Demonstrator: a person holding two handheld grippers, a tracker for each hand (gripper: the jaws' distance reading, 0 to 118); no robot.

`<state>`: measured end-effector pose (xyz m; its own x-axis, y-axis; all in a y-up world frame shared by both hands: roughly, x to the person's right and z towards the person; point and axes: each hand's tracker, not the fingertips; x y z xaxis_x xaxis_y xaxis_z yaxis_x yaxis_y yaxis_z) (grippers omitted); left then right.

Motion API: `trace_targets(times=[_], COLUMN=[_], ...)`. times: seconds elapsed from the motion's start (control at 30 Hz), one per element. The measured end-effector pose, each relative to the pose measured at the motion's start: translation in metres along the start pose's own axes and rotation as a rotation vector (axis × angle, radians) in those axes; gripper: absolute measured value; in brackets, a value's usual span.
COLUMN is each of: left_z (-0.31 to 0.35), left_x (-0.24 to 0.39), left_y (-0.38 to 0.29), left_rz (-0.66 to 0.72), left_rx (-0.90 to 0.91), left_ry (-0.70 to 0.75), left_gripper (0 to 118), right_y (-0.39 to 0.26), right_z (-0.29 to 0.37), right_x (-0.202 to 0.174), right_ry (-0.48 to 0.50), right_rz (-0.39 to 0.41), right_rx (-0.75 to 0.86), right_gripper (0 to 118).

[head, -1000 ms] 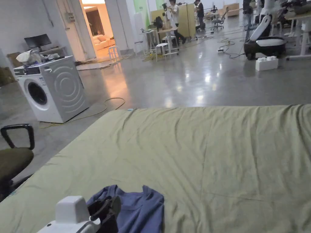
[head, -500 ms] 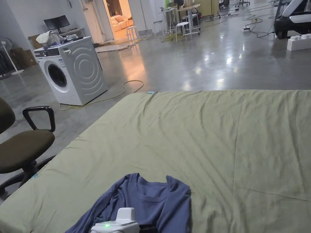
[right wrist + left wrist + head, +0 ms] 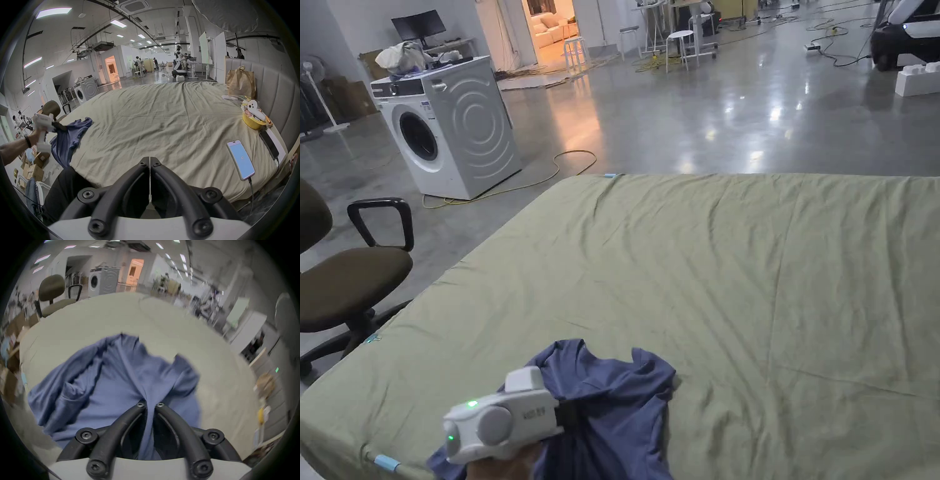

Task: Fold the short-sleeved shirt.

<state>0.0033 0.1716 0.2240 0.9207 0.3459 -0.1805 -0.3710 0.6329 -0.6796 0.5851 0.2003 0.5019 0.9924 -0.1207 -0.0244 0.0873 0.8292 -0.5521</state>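
Item: short-sleeved shirt (image 3: 612, 406), blue knit. Located at the near left corner of the bed (image 3: 737, 281), at about 7 o'clock on the green sheet in the head view; bunched, with its lower part hanging over the mattress edge, as seen in the right gripper view.

Left gripper (image 3: 150, 405): jaws drawn narrow, a ridge of the shirt's fabric pinched between both tips; cloth is pulled into taut creases radiating from the pinch.

Right gripper (image 3: 149, 163): jaws closed together with nothing between them, held above the near edge of the bed, well apart from the shirt.

Handling, as judged: light, limp, not fragile; no shape is kept when lifted from one point. Shoulder seams or hem corners are recommended for grasping, one per gripper, so that the garment can be spread flat.
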Motion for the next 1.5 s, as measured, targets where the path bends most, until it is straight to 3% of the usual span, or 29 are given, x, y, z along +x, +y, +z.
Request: trace_targets(times=[0.17,0.4,0.63,0.73,0.8,0.97,1.13,1.17,1.2,1.23,1.4,1.5], left_z=[0.039,0.021,-0.035,-0.036,-0.035,-0.017,-0.001,0.009,0.018,0.032,0.141,0.207], left_x=[0.041,0.203,0.373,0.426,0.447,0.461,0.439,0.427,0.417,0.405,0.321,0.28], left_y=[0.046,0.052,-0.071,-0.147,-0.195,-0.285,-0.283,-0.276,-0.263,-0.245,-0.161,-0.144], left_rz=[0.015,-0.272,-0.527,-0.641,-0.645,-0.702,-0.693,-0.682,-0.673,-0.663,-0.639,-0.638], left_rx=[0.12,0.119,-0.123,-0.243,-0.356,-0.436,-0.403,-0.387,-0.332,-0.274,0.162,0.407], left_ry=[-0.146,-0.367,-0.635,-0.768,-0.837,-0.918,-0.934,-0.935,-0.925,-0.895,-0.664,-0.536], left_gripper=[5,5,5,5,5,5,19,38,69,84,86,85], right_y=[-0.007,-0.02,-0.033,-0.035,-0.038,-0.049,-0.047,-0.043,-0.04,-0.034,-0.002,0.017], right_z=[0.01,0.033,0.056,0.067,0.074,0.087,0.083,0.081,0.079,0.078,0.074,0.081], right_x=[0.014,0.037,0.064,0.073,0.076,0.082,0.078,0.076,0.073,0.069,0.052,0.039], right_ry=[-0.008,-0.07,-0.163,-0.204,-0.231,-0.26,-0.241,-0.23,-0.217,-0.204,-0.149,-0.135], right_rz=[-0.02,-0.08,-0.143,-0.153,-0.171,-0.203,-0.198,-0.194,-0.186,-0.172,-0.105,-0.047], right_rx=[0.017,0.044,0.056,0.053,0.057,0.06,0.054,0.059,0.069,0.085,0.206,0.273], right_gripper=[1,2,1,1,2,2,2,1,2,1,2,1])
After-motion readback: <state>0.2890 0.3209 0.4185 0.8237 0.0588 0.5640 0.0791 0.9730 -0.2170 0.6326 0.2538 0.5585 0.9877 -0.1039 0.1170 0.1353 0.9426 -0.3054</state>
